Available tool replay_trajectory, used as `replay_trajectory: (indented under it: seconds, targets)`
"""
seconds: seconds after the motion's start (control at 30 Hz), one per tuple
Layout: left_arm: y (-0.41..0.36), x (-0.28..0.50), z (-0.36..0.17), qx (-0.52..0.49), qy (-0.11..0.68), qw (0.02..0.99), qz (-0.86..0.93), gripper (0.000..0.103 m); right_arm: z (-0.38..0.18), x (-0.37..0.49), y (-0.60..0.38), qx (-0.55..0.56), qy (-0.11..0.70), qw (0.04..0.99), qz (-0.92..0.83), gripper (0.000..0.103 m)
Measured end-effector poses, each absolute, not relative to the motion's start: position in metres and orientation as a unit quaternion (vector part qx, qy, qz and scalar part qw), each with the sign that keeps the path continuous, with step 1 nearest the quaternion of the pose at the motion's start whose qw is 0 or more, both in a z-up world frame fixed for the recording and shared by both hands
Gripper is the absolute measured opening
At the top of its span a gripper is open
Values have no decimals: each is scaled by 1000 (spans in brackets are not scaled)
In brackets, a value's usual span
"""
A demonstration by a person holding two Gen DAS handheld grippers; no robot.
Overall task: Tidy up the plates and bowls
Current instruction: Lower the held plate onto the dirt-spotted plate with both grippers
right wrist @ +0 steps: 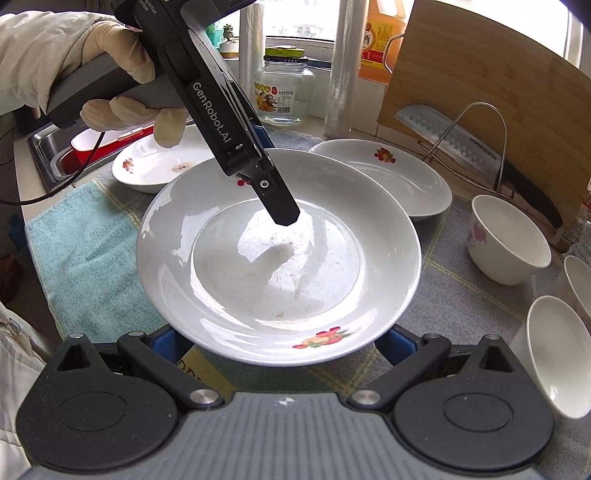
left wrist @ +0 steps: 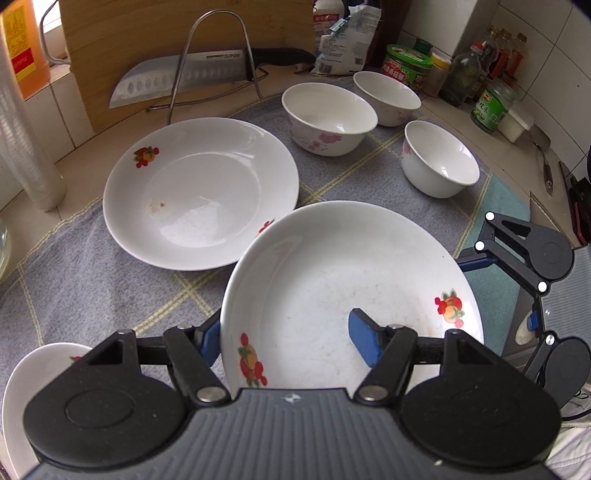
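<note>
My left gripper (left wrist: pixel 288 338) is shut on the near rim of a white fruit-print plate (left wrist: pixel 351 291), one blue pad (left wrist: pixel 364 341) inside the plate and one under it. The same plate (right wrist: pixel 277 254) shows in the right wrist view, with the left gripper's finger (right wrist: pixel 280 206) over its far rim. My right gripper (right wrist: pixel 284 343) is open, its fingers either side of the plate's near edge and below it. A second plate (left wrist: pixel 199 192) lies beyond it. A third plate (left wrist: pixel 22 391) lies at lower left. Three white flower-print bowls (left wrist: pixel 328 118) (left wrist: pixel 386 98) (left wrist: pixel 437 158) stand behind.
A grey checked cloth (left wrist: pixel 92 280) and a teal towel (right wrist: pixel 85 251) cover the counter. A knife in a wire rack (left wrist: pixel 184 75) leans on a wooden board (left wrist: pixel 147 33). Jars and bottles (left wrist: pixel 491 105) stand at back right. A glass jar (right wrist: pixel 282 90) and a sink (right wrist: pixel 51 147) lie at the left.
</note>
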State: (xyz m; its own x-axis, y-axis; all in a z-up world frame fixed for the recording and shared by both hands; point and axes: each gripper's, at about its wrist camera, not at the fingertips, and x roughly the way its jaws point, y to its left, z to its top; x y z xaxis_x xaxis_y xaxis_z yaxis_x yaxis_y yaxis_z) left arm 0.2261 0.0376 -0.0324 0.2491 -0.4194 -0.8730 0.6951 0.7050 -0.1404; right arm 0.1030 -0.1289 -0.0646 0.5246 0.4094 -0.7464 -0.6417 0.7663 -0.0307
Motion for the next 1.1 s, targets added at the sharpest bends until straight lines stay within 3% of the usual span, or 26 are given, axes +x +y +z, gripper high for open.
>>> replay_trajectory:
  seconds: [1.1]
  targets:
    - [184,227,-20,92,485,820,-290,68,-53,131,1,-191,359,835,372,103]
